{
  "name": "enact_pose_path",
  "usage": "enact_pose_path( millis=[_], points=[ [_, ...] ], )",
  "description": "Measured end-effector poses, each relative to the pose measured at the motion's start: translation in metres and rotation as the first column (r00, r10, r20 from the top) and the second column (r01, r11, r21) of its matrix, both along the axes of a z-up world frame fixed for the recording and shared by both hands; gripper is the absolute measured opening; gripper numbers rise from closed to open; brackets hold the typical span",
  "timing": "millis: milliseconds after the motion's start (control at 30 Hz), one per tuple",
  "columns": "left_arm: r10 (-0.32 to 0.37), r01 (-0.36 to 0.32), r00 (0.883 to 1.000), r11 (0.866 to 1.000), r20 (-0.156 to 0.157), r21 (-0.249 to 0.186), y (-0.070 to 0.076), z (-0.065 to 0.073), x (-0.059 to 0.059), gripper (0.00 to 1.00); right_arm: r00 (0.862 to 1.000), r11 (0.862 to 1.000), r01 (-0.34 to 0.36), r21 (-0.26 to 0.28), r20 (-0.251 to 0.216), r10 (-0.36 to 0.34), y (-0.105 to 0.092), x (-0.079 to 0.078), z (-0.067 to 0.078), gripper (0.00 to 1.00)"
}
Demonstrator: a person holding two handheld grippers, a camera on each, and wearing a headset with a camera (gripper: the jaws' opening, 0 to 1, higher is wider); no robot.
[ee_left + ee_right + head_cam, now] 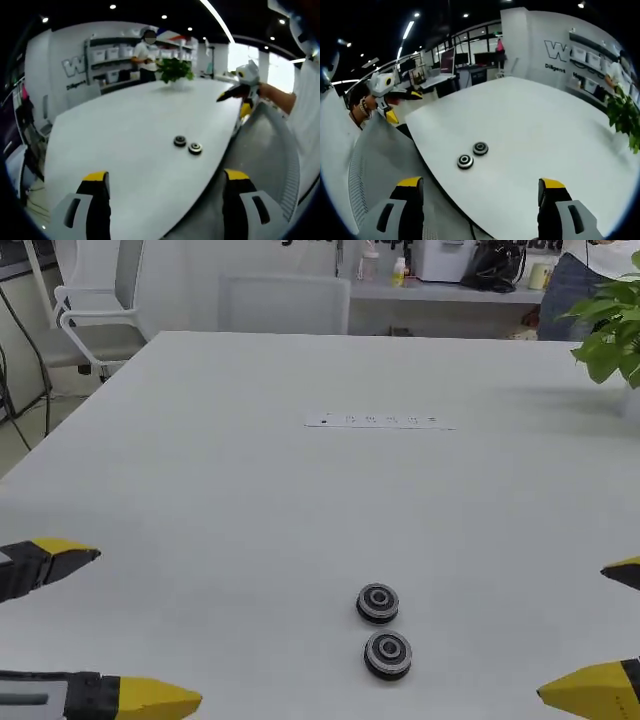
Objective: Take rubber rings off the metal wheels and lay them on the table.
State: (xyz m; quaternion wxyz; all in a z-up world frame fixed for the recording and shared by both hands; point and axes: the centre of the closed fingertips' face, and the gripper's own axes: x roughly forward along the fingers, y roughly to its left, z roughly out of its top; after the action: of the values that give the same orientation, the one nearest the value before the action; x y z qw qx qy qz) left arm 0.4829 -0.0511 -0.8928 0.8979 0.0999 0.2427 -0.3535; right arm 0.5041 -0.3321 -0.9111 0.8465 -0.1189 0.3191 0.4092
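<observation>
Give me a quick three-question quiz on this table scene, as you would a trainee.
1. How many metal wheels lie on the table?
2. True or false: the left gripper is shut on a wheel.
3. What stands at the table's far right edge in the head view? A. a green plant B. a kettle C. a laptop
Key: 1. Two. 2. False: its jaws are open and hold nothing. 3. A.

Open table [250, 490] lies all around the two wheels [378, 603] — the plant [610, 335] stands well apart.
</observation>
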Motion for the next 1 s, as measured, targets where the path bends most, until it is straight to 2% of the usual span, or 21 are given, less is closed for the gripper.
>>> enact_pose_path(
  millis=[67, 200, 300, 467, 533, 600, 733, 867, 1000],
  points=[
    [-0.003, 0.003, 1.0, 1.0, 0.011, 0.004, 0.0, 0.004, 0.003, 0.94, 1.0, 1.0, -0.001, -0.001, 0.01, 0.001, -0.001, 0.002, 0.005, 0.95],
    [-0.032, 0.03, 0.999, 0.998, 0.031, 0.048, 0.0, 0.011, 0.008, 0.93, 0.999, 1.0, -0.012, -0.014, 0.037, 0.013, -0.002, 0.01, 0.016, 0.91],
    [-0.05, 0.046, 0.997, 0.996, 0.054, 0.074, 0.0, 0.021, 0.017, 0.92, 0.998, 1.0, -0.023, -0.015, 0.061, 0.024, 0.002, 0.017, 0.025, 0.9],
    [-0.105, 0.096, 0.99, 0.991, 0.096, 0.095, -0.008, 0.043, 0.032, 0.9, 0.992, 0.997, -0.073, -0.001, 0.104, 0.073, 0.021, 0.032, 0.042, 0.83],
    [-0.138, 0.126, 0.986, 0.985, 0.093, 0.117, -0.014, 0.048, 0.037, 0.88, 0.989, 0.996, -0.093, 0.016, 0.118, 0.091, 0.03, 0.039, 0.048, 0.83],
    [-0.157, 0.141, 0.98, 0.981, 0.119, 0.132, -0.019, 0.055, 0.044, 0.84, 0.987, 0.994, -0.11, 0.021, 0.124, 0.106, 0.036, 0.043, 0.051, 0.81],
    [-0.189, 0.174, 0.972, 0.978, 0.139, 0.116, -0.029, 0.066, 0.053, 0.84, 0.978, 0.988, -0.15, 0.044, 0.151, 0.141, 0.052, 0.052, 0.061, 0.79],
    [-0.23, 0.214, 0.957, 0.971, 0.176, 0.102, -0.041, 0.078, 0.065, 0.82, 0.972, 0.984, -0.177, 0.035, 0.161, 0.169, 0.062, 0.06, 0.063, 0.73],
    [-0.269, 0.255, 0.941, 0.963, 0.204, 0.091, -0.055, 0.087, 0.079, 0.81, 0.964, 0.977, -0.211, 0.044, 0.174, 0.2, 0.076, 0.069, 0.066, 0.71]
  ],
)
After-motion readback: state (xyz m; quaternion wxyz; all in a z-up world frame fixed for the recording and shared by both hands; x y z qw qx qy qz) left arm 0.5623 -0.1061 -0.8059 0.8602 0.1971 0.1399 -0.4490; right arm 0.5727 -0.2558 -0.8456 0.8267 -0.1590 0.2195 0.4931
